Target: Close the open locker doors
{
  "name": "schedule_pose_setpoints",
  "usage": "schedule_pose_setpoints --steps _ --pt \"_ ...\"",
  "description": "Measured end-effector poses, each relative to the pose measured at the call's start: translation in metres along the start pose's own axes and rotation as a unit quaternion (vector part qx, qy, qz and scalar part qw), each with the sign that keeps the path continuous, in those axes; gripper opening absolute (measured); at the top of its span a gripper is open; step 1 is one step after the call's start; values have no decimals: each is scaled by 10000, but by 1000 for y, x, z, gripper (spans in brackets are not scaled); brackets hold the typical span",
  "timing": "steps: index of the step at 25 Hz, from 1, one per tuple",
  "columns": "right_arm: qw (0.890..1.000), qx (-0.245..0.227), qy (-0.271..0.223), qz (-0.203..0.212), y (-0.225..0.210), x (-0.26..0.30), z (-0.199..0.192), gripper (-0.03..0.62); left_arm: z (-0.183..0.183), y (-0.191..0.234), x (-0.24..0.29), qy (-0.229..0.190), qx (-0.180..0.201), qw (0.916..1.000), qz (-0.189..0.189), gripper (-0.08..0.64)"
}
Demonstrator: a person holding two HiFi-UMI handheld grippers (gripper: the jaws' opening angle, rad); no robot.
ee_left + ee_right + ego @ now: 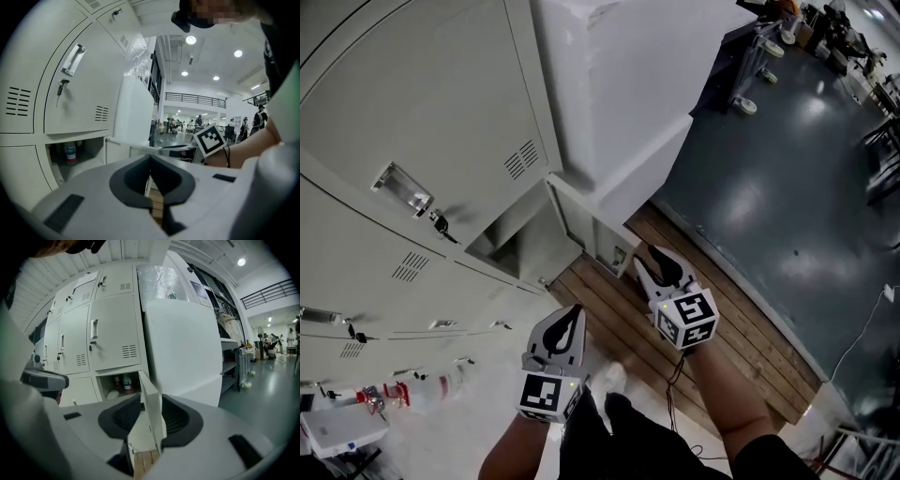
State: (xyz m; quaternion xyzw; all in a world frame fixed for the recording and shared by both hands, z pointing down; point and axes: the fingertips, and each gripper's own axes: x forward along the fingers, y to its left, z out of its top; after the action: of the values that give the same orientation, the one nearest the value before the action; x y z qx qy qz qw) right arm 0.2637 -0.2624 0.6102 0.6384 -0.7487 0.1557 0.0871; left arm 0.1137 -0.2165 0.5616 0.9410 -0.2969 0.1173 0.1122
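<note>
A bank of pale grey lockers (422, 112) fills the left of the head view. One low locker door (591, 230) stands open, swung out over the wooden platform, and its compartment (117, 385) holds bottles (125, 383). My right gripper (647, 258) is at the door's free edge. In the right gripper view that edge (151, 404) stands between the spread jaws of the right gripper (151, 414), and I see no clear press of the pads. My left gripper (573, 314) hangs lower left, apart from the door, with its jaws together and nothing in them. The left gripper view shows the left gripper (151, 161) facing the open door (126, 149).
A tall white cabinet (619, 94) stands right of the lockers. A wooden plank platform (741, 347) lies underfoot, with dark glossy floor (787, 169) beyond and wheeled racks (759, 66) far off. A spray bottle (441, 389) and a white box (337, 427) lie at lower left.
</note>
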Motion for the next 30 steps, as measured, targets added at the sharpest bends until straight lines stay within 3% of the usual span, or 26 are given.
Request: schedule_pose_setpoints --steps 10,13,30 --pt "9996 -207 198 57 -3 34 -13 144 -20 18 4 3 -99 9999 58 4" --pt "9995 -217 227 4 0 38 -16 107 -25 23 3 13 -149 9999 65 5" --pt "9984 -407 289 272 59 38 -26 98 -47 38 -10 111 -416 9991 64 5"
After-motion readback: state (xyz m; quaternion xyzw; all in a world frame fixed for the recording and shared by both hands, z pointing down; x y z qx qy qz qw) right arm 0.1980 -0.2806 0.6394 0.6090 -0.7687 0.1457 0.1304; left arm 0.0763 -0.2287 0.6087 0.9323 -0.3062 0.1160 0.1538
